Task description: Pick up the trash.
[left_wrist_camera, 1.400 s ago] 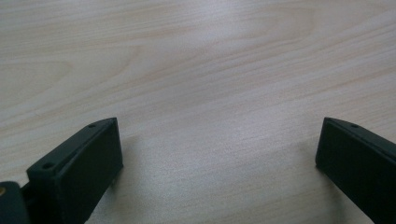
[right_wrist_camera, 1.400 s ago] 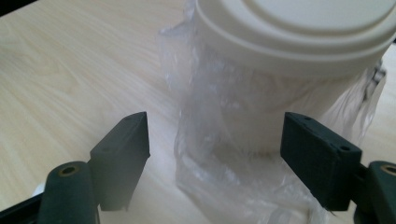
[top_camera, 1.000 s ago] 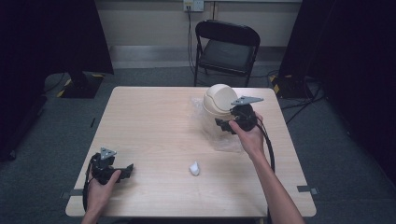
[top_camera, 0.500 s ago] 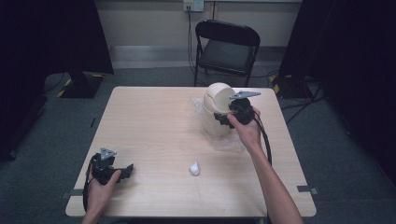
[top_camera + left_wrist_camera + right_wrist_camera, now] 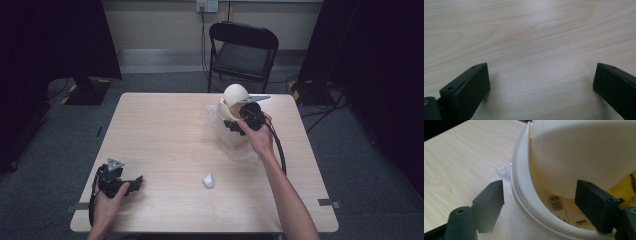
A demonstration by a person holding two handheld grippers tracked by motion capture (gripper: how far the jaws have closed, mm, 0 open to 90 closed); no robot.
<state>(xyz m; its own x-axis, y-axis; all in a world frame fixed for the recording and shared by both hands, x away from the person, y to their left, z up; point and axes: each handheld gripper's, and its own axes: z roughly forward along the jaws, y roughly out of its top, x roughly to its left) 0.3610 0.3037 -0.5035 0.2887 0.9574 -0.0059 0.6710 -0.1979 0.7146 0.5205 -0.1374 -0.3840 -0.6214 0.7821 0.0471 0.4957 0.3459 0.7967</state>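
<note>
Compared with a second ago, the right gripper is pushed further in at the cream bin, so a grasp of its rim seems near. Its jaws are held wide, the rim between them, nothing clamped yet. The left gripper is rested on the table, jaws wide, bare wood between.

Bright overhead light on table, dark surroundings, soft shadows, blurry close-ups

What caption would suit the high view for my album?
Right gripper open around the rim of a cream bin; left gripper resting open on the table.
</note>
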